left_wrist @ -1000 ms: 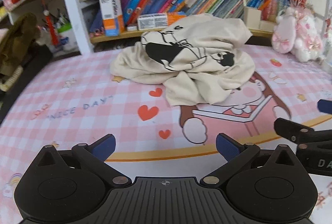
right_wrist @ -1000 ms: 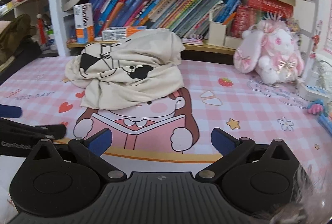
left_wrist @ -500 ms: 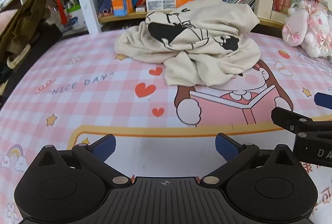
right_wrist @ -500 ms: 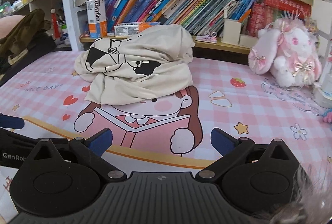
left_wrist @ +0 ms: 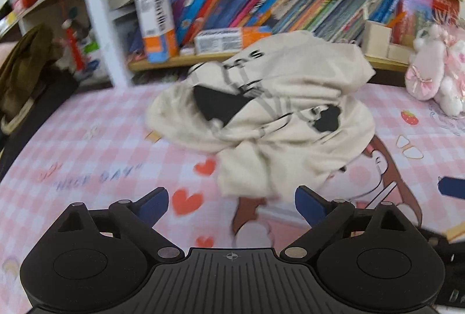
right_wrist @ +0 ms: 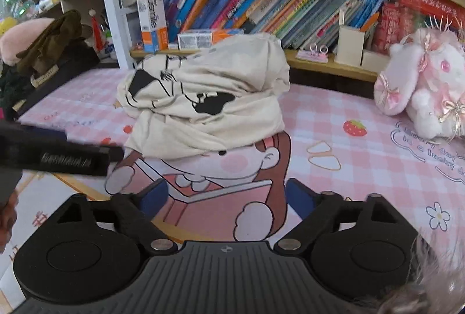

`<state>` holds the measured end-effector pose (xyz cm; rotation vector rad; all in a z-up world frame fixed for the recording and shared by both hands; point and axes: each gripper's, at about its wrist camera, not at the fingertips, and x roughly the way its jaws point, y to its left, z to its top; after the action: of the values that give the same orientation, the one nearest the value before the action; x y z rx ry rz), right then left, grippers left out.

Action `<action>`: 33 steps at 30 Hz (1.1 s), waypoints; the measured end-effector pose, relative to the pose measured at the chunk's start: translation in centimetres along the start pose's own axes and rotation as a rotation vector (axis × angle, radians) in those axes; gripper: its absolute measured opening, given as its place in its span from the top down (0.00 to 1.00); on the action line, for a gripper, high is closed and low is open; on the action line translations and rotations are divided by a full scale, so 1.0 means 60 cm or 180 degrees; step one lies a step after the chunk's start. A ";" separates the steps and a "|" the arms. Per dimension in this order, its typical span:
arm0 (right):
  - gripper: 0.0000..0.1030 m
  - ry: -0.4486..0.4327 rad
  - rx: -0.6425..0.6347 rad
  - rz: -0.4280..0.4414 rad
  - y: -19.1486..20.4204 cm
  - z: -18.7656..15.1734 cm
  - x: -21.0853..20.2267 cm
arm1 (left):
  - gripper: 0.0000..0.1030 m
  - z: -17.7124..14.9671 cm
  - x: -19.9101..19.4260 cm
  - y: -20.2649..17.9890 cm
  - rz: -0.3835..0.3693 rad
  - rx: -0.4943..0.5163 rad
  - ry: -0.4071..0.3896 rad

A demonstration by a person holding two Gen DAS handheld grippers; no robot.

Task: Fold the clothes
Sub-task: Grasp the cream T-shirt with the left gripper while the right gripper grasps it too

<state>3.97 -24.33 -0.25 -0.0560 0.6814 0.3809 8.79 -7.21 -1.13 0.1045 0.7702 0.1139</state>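
Observation:
A cream garment with a black cartoon print (left_wrist: 270, 116) lies crumpled in a heap on the pink checked mat (left_wrist: 96, 145), close to the bookshelf. The same heap of cream garment (right_wrist: 209, 107) sits ahead in the right wrist view. My left gripper (left_wrist: 231, 205) is open, its blue-tipped fingers just short of the heap's near edge, nothing between them. My right gripper (right_wrist: 226, 199) is open too, over the printed cartoon figure, a little back from the heap. The left gripper's body (right_wrist: 58, 154) crosses the right wrist view at the left.
A bookshelf (right_wrist: 261, 6) full of books stands right behind the heap. A pink plush rabbit (right_wrist: 421, 87) sits at the right on the mat. A dark olive garment (right_wrist: 49, 44) lies on a black thing at the left edge.
Both grippers have moved forward toward the heap, which looms larger now. The left one has come up close to its near edge. Both stay open.

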 end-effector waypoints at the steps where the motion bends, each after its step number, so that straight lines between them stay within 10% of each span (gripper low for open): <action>1: 0.17 0.0025 0.0002 -0.0030 -0.002 0.000 0.003 | 0.08 0.003 0.009 -0.010 -0.0004 0.0080 -0.0001; 10: 0.16 0.0146 0.0165 0.0029 -0.040 -0.011 -0.006 | 0.17 0.024 0.088 -0.055 0.0049 0.0385 0.0070; 15: 0.17 0.0127 0.0081 -0.0118 -0.039 -0.014 -0.022 | 0.82 0.037 0.083 -0.042 -0.0123 0.0249 0.0103; 27: 0.21 -0.0239 -0.0041 -0.0008 -0.007 -0.019 -0.059 | 0.88 0.030 -0.227 0.043 -0.0631 0.0009 -0.0890; 33: 0.21 -0.0319 -0.0458 0.0158 0.044 -0.024 -0.062 | 0.88 -0.015 -0.283 0.070 -0.0699 -0.0096 -0.0805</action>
<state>-0.51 -23.32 1.14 -0.1557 0.5566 0.4769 -4.20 -5.39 10.51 0.0048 0.5230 -0.0952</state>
